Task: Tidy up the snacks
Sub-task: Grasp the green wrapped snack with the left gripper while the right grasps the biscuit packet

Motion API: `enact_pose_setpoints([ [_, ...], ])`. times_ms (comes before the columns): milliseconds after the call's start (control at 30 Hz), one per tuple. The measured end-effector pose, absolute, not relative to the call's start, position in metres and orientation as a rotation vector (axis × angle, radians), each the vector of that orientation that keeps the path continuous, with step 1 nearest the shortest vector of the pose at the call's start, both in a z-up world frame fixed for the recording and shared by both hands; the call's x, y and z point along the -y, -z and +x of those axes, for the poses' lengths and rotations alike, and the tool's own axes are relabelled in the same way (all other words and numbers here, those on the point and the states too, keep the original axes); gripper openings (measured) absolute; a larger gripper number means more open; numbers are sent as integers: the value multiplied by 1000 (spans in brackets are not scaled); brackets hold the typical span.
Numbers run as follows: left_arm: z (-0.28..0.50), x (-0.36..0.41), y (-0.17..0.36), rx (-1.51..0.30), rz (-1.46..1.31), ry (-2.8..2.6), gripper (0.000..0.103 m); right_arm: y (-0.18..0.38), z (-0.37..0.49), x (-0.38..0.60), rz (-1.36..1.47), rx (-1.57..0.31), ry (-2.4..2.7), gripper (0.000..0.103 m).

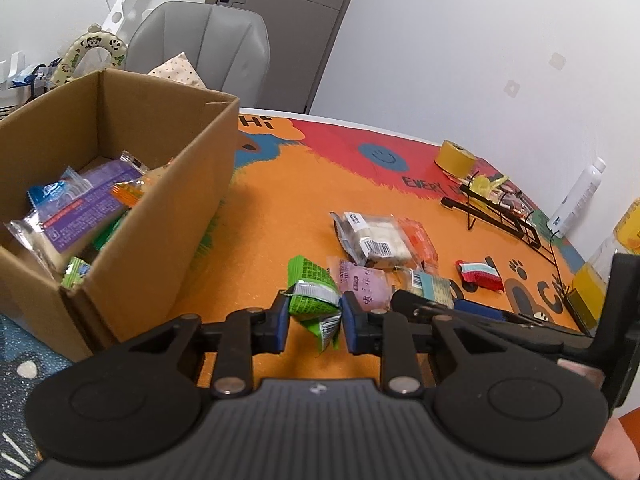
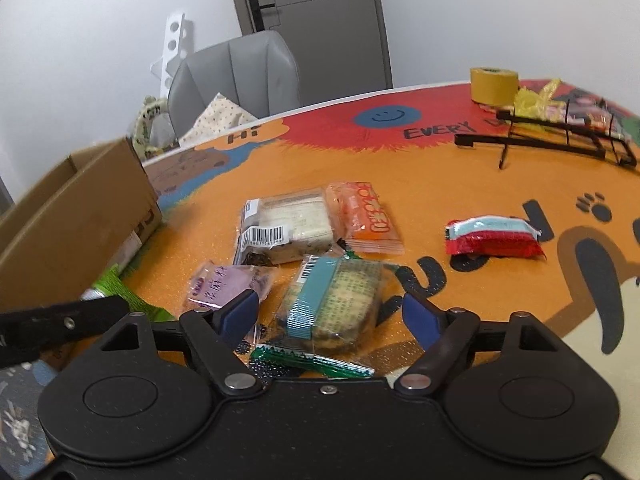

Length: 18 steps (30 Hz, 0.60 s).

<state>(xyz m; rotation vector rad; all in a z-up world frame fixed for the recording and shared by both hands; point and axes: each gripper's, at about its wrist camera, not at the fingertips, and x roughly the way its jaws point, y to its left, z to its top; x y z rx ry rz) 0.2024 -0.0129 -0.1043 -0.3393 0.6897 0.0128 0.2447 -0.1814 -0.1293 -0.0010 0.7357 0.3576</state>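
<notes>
The left hand-held gripper [image 1: 313,318] pinches a green snack packet [image 1: 314,300] across its crinkled middle, just above the table [image 1: 280,216] beside the cardboard box [image 1: 160,184]. It looks light, soft and slippery; the foil creases under the pads, so a mid-body hold suits it. The right hand-held gripper [image 2: 330,314] stands spread around a teal-banded cake packet [image 2: 334,304] on the table, not yet pressing; it seems squashy, best taken across its width.
</notes>
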Motion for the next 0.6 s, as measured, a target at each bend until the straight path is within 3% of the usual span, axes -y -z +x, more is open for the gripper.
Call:
enact_pose_setpoints([
  [67,202,11,105,-691,-343,-16,26,129,242,180,-38,-729,-339,66],
  [167,201,9,105,-690,-343,-23,26,128,239,185,-66,-725,-308,47],
  [600,190,10,85,-640,-337,-4,26,98,221,200,5,-712,-354,46],
])
